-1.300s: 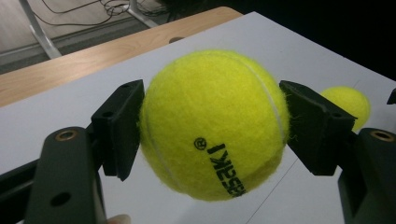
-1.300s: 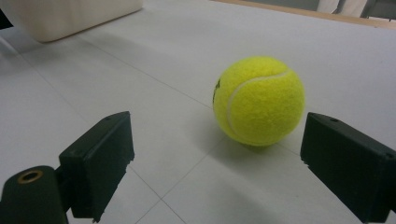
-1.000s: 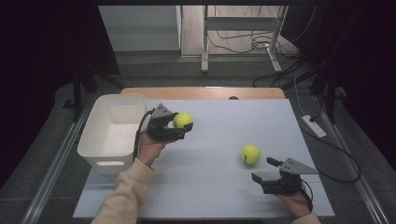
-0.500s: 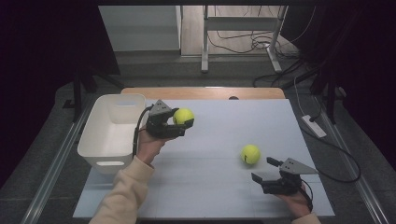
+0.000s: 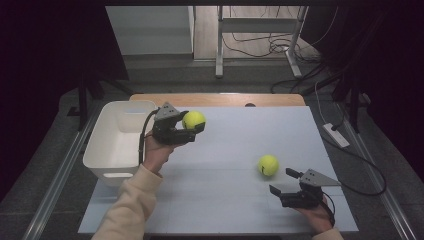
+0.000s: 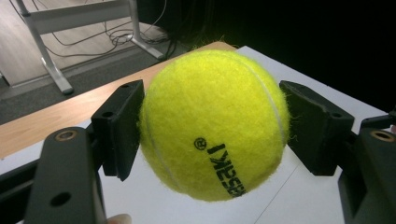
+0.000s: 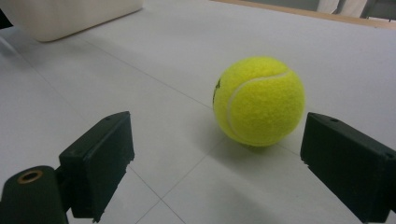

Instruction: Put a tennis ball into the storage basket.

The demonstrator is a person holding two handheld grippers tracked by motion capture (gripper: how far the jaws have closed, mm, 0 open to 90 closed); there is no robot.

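My left gripper [image 5: 192,127] is shut on a yellow tennis ball [image 5: 193,119] and holds it above the table, just right of the white bin [image 5: 107,150]. In the left gripper view the ball [image 6: 212,123] sits pressed between both black pads, its printed brand facing the camera. A second tennis ball [image 5: 268,165] rests on the pale tabletop at the right. My right gripper [image 5: 285,182] lies low near the front edge, open, with that ball [image 7: 259,100] just beyond its fingertips and not touched.
The white bin stands at the table's left side, its corner [image 7: 70,16] visible far off in the right gripper view. A wooden strip [image 5: 215,99] runs along the far edge. Beyond it are a metal table frame [image 5: 260,30] and floor cables.
My left gripper has risen a little with the ball still clamped. The right gripper and the loose ball have stayed where they were.
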